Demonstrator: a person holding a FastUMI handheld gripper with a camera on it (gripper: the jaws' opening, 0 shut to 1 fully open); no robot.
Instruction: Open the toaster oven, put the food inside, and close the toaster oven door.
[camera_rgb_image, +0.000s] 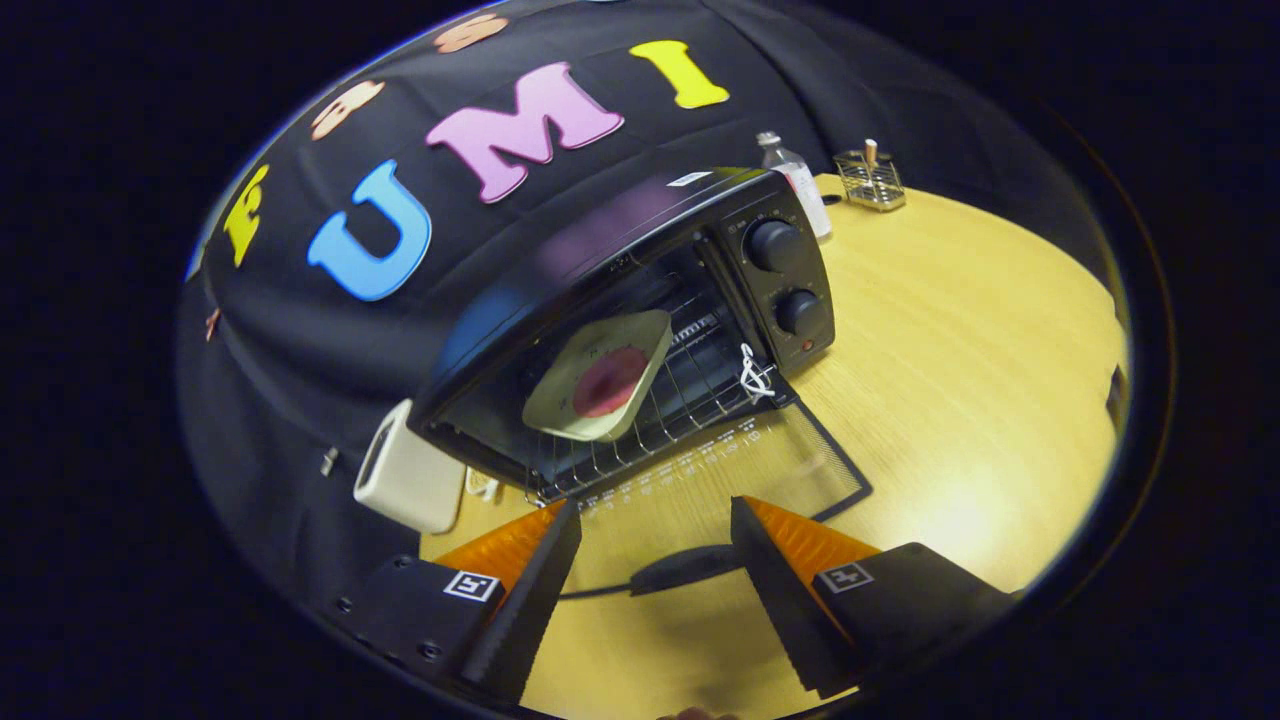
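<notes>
Fingers (655, 520) spread apart, empty, before open toaster oven (640, 300) holding plated food (608, 382).

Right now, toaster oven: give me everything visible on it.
The toaster oven is a black, glossy box standing on the wooden table, against the black cloth wall. Its glass door is folded down flat toward the gripper, whose fingers are open and hold nothing, just short of the door handle. Inside, a pale plate with reddish food lies on the wire rack. Two round knobs sit on its panel. A white box sits beside it.
</notes>
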